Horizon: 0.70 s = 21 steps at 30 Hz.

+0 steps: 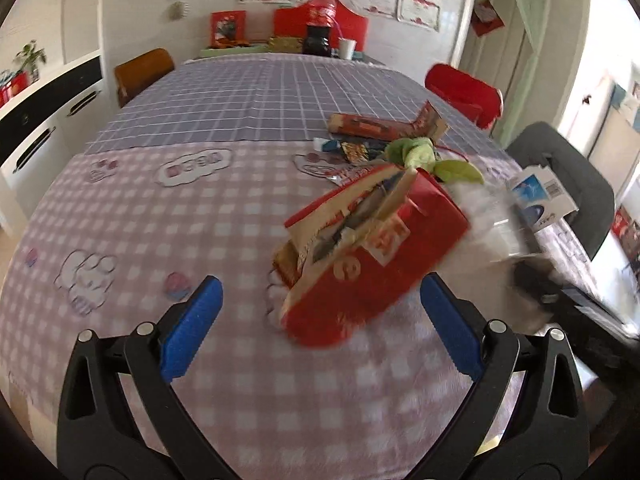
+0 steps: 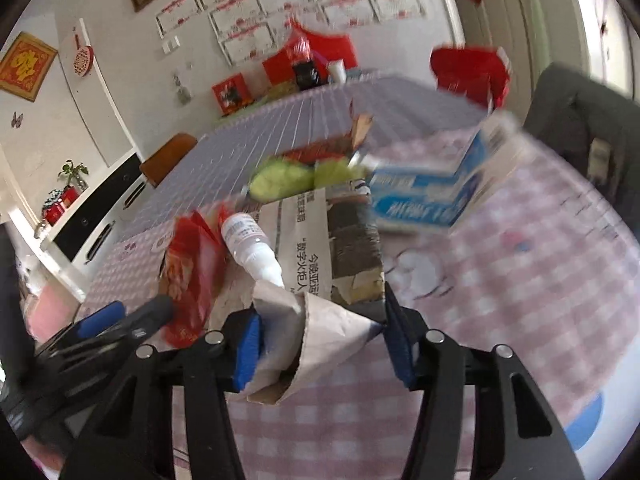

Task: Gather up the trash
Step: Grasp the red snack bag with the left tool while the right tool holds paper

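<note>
table: pink checked cloth near the cameras, purple grid cloth on the far half; chairs around the edge, certificates on the back wall.
far end: large red-capped cola bottle, white cup, red boxes behind them.
red paper bag: red bag tilted on the pink cloth, mouth gaping, papers and scraps showing inside; blurred in the left wrist view.
left gripper: blue pads spread wide, the bag's lower corner between them, not clearly touching either pad.
right gripper: pads pressed onto the folded edge of a newspaper-lined paper bag, gripping it.
inside that bag: small white dropper bottle and red snack wrapper at the open mouth.
behind the bag: green crumpled item, blue-and-white carton, flat red box and small wrappers on the cloth.
</note>
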### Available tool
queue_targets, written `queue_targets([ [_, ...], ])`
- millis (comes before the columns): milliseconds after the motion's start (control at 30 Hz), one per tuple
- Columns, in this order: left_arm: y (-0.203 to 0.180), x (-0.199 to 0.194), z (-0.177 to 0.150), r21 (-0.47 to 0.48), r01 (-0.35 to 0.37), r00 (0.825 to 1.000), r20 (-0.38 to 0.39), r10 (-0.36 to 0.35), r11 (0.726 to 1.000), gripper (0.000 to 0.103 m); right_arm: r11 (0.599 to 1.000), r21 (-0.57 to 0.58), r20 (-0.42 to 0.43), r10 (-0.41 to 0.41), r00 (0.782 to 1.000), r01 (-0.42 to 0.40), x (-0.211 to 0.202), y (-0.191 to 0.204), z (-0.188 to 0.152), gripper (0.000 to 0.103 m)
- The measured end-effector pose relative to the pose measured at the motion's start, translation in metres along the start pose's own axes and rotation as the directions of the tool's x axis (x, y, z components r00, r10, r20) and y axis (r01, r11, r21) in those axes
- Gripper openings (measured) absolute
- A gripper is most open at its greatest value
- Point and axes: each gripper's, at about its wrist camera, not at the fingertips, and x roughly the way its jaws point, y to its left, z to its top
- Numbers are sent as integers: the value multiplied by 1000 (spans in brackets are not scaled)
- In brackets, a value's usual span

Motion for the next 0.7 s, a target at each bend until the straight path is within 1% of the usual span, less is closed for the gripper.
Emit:
queue_targets([
  [133, -13, 20, 3, 53, 14, 999, -37, -12, 999, 97, 995, -61, 72, -77, 994, 81, -22, -6, 6, 53],
  [167, -15, 27, 3, 63, 19, 998, -53, -15, 998, 97, 989, -100, 93, -100, 991, 110, -26, -7, 7, 53],
  [200, -17, 32, 4, 68, 26, 998, -64, -22, 997, 97, 982, -130, 102, -123, 987, 136, -27, -6, 5, 53],
  [267, -20, 39, 5, 81, 50, 995, -86, -43, 995, 97, 952, -216, 123, -192, 974, 215, -26, -3, 3, 53],
  [367, -26, 52, 6, 100, 109, 987, -131, -96, 989, 97, 933, -266, 112, -218, 969, 241, -25, -8, 1, 53],
  [433, -28, 57, 7, 92, 133, 983, -139, -119, 987, 97, 930, -254, 126, -239, 963, 265, -28, -16, 3, 53],
  [467, -28, 58, 9, 82, 136, 984, -131, -124, 987, 94, 932, -242, 130, -244, 961, 269, -29, -20, 3, 53],
  [500, -27, 58, 11, 72, 150, 982, -128, -140, 986, 88, 937, -224, 126, -245, 961, 268, -31, -27, 5, 53],
  [533, -26, 58, 13, 56, 167, 980, -118, -160, 984, 69, 939, -216, 124, -246, 961, 268, -30, -28, 6, 53],
  [567, -24, 59, 15, 39, 200, 974, -115, -194, 979, 62, 940, -205, 124, -250, 960, 272, -30, -34, 7, 53],
  [667, -21, 61, 17, 3, 211, 972, -105, -209, 978, 54, 944, -182, 115, -259, 959, 277, -30, -41, 7, 53],
  [700, -20, 60, 17, -1, 210, 973, -97, -209, 978, 53, 948, -166, 108, -256, 961, 272, -30, -47, 7, 53],
])
